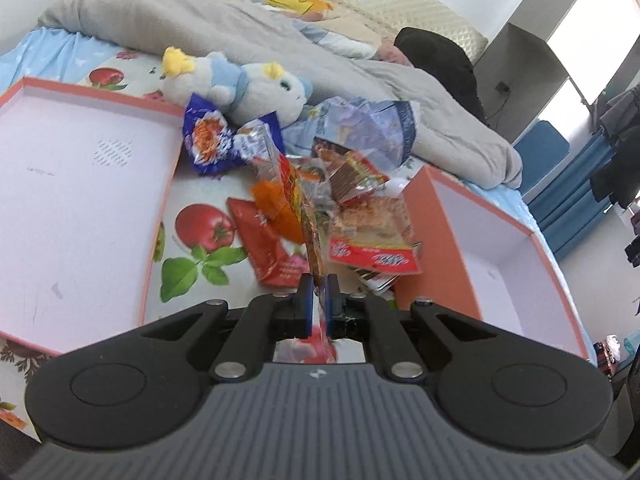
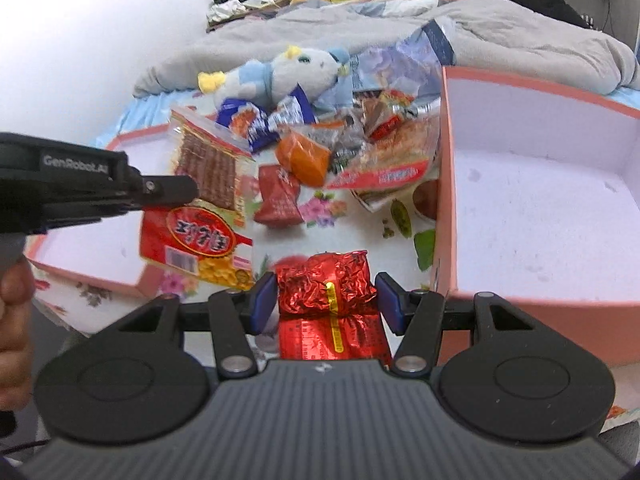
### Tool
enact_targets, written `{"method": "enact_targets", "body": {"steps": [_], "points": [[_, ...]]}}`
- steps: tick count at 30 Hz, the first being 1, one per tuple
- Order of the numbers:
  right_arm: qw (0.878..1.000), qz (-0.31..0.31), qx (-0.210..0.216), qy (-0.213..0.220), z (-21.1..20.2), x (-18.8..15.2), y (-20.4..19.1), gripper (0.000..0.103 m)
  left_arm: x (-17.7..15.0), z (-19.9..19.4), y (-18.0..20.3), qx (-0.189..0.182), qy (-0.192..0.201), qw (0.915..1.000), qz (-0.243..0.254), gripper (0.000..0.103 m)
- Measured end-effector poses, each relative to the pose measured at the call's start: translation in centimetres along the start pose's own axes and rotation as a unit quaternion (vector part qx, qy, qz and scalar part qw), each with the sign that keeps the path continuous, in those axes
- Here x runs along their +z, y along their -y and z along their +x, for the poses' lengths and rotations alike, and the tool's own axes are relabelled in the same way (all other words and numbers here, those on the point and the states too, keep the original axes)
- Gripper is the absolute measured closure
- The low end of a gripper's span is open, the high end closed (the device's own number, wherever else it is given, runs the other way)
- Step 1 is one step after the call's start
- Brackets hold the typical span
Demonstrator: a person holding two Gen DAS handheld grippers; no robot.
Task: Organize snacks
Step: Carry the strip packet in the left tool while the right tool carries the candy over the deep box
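My left gripper (image 1: 319, 294) is shut on a flat clear packet of brown strips (image 1: 298, 200), seen edge-on. In the right wrist view that strip packet (image 2: 208, 168) with its red and yellow label hangs from the left gripper (image 2: 182, 189) above the shallow pink box (image 2: 120, 284). My right gripper (image 2: 326, 300) is shut on a crinkled red foil packet (image 2: 320, 280), held above the flowered sheet beside the deep pink box (image 2: 520, 120). A pile of snacks lies between the boxes: a blue packet (image 1: 208, 140), a dark red packet (image 1: 268, 244) and a bread packet (image 1: 376, 232).
The shallow pink box (image 1: 80, 200) lies left of the pile and the deep pink box (image 1: 436, 240) stands to its right. Behind the pile are a plush toy (image 1: 256, 88) and a grey blanket (image 1: 240, 32). A hand (image 2: 12, 300) holds the left gripper.
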State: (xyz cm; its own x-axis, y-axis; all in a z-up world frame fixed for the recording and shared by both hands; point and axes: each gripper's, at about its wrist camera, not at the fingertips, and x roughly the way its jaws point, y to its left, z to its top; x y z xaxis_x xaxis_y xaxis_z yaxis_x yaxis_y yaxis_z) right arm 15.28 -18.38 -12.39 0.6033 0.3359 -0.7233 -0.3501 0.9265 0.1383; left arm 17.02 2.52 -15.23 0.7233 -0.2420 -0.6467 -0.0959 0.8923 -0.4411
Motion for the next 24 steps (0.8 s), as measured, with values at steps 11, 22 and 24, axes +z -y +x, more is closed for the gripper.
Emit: {"method": "enact_targets", "body": {"steps": [11, 22, 24], "points": [[0.999, 0.004, 0.006, 0.053, -3.7, 4.9, 0.6, 0.046, 3.8, -1.8, 4.8, -0.024, 0.012, 0.9984, 0.049, 0.097], [0.99, 0.014, -0.067, 0.126, -6.7, 8.3, 6.1, 0.046, 7.8, -1.9, 10.8, -0.064, 0.028, 0.9933, 0.092, 0.097], [0.988, 0.018, -0.076, 0.135, -7.3, 8.8, 7.2, 0.046, 8.3, -1.7, 12.2, -0.074, 0.027, 0.9916, 0.103, 0.097]]}}
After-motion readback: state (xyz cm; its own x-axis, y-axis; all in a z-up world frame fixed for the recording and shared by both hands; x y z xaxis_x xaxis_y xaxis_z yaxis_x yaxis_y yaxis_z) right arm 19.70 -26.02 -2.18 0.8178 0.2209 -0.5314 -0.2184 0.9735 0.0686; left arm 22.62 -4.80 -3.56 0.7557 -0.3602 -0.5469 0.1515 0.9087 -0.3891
